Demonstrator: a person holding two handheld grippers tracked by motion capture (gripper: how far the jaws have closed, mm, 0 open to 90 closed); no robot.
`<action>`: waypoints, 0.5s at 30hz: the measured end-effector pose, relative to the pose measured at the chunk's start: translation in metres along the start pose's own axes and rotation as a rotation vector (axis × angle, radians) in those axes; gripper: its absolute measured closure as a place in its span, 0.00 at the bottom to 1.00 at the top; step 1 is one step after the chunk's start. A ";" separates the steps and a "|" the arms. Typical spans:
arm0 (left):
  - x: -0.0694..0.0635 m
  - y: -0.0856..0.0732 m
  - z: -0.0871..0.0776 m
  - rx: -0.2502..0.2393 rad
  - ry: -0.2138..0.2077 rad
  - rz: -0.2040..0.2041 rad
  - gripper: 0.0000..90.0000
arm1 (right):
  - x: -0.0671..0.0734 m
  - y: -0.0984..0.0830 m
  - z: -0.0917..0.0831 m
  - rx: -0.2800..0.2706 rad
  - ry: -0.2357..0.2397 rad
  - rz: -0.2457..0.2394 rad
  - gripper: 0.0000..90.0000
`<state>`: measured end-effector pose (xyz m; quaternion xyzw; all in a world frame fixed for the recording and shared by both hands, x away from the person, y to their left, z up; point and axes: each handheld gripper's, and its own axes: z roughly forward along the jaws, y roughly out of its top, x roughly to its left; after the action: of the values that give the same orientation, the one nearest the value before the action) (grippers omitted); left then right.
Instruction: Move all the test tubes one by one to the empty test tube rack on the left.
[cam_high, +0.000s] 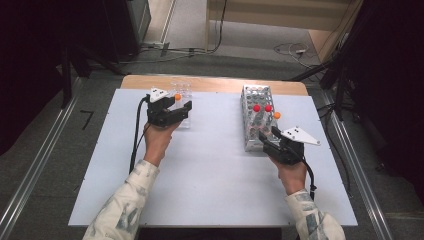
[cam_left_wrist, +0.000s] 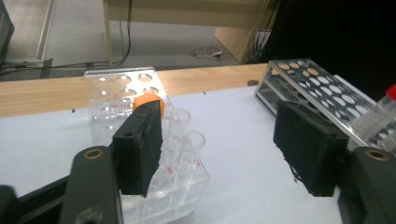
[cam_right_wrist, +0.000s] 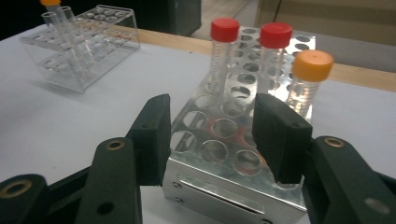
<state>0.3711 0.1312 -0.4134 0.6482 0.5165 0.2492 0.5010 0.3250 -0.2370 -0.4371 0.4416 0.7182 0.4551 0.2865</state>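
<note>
Left gripper (cam_high: 172, 111): jaws spread wide, nothing between them, held at the near side of the clear plastic rack (cam_high: 182, 102). Right gripper (cam_high: 272, 141): jaws apart, nothing between them, poised at the near end of the metal rack (cam_high: 258, 120).

Seen from the high view: white board (cam_high: 215, 165) covering a wooden table (cam_high: 210, 83) whose far edge stays bare; clear plastic rack at far left, metal rack at right, well apart.

Seen from the right gripper view: two red-capped tubes (cam_right_wrist: 224, 53) and one orange-capped tube (cam_right_wrist: 308, 77) standing upright in the metal rack, red pair side by side, orange one to their right; near rows of holes unfilled.

Seen from the left gripper view: orange cap (cam_left_wrist: 148, 101) in the clear plastic rack, partly hidden behind one jaw pad; several uncapped clear tubes (cam_left_wrist: 191, 144) in the near rows.

Room: grey floor with loose cables (cam_high: 295, 49) beyond the table, pale wooden furniture at the far side, metal rails along both sides.

Hands: forearms in patterned sleeves (cam_high: 125, 205) entering from the near edge, each hand wrapped around its gripper from below.
</note>
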 end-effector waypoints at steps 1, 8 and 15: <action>-0.002 -0.002 -0.001 0.000 0.000 0.006 0.35 | -0.001 0.000 0.000 0.001 -0.015 -0.003 0.50; -0.011 -0.014 -0.010 0.002 -0.033 -0.002 0.31 | -0.012 -0.001 0.005 0.007 -0.071 0.024 0.50; -0.020 -0.017 -0.013 0.009 -0.055 0.017 0.31 | -0.023 0.000 0.018 0.009 -0.145 0.032 0.52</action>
<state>0.3464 0.1178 -0.4202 0.6614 0.4981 0.2335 0.5099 0.3494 -0.2504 -0.4447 0.4862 0.6903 0.4232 0.3286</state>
